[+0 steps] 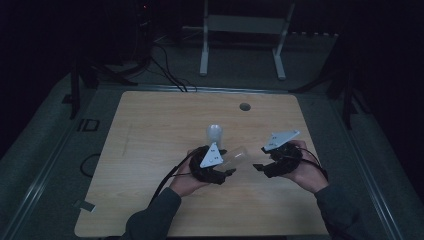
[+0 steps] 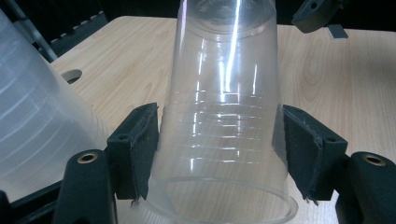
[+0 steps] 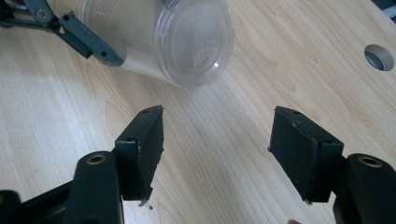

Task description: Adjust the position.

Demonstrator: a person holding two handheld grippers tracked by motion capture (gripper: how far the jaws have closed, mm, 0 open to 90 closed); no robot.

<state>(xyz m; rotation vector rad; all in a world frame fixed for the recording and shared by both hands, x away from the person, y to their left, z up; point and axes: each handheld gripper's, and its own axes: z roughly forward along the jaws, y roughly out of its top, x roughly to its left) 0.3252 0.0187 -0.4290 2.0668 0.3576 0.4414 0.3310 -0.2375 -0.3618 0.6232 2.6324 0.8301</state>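
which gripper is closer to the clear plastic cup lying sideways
Left. The left gripper has its jaws on both sides of the clear cup; the right gripper is open, just short of the cup's base.

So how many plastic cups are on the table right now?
2: a clear cup on its side between the left gripper jaws, and a frosted cup standing just behind it. None seem hidden.

A darkened lab or recording room, this: one bare wooden table (image 1: 150, 150) with a cable hole (image 1: 244, 106) stands on grey carpet, black cables (image 1: 167, 70) snake across the floor, and a white metal stand (image 1: 245, 30) sits beyond.
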